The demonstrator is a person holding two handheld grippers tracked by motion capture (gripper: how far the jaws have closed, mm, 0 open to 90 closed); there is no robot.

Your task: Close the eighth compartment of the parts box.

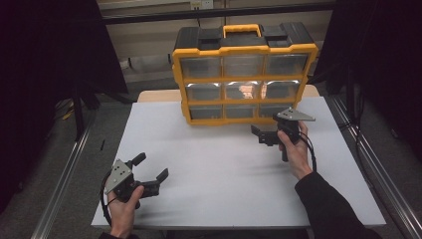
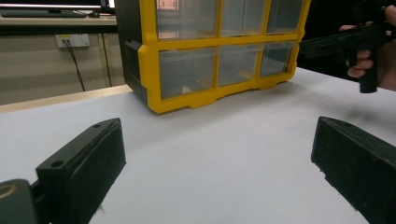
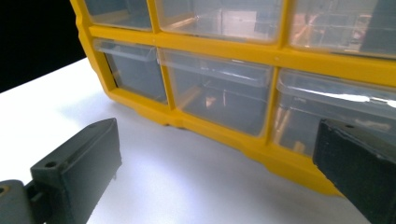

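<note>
A yellow and black organizer (image 1: 244, 74) with clear drawers and a yellow carry handle stands upright at the back of the white table (image 1: 209, 169). My left gripper (image 1: 152, 166) rests near the front left corner, held in a hand, jaws wide apart with nothing between them. In the left gripper view (image 2: 217, 126) the organizer (image 2: 210, 60) is well ahead. My right gripper (image 1: 259, 135) hovers just in front of the organizer's bottom right drawers, open and empty. The right gripper view (image 3: 215, 126) looks closely at the lower drawers (image 3: 219, 98). The right gripper (image 2: 345, 42) also appears at the far right of the left gripper view.
Dark curtains hang on both sides of the table. Metal rails (image 1: 64, 174) run along the floor left and right. A wall socket with a cable (image 2: 72, 41) sits behind the table. Bare tabletop lies between the two grippers.
</note>
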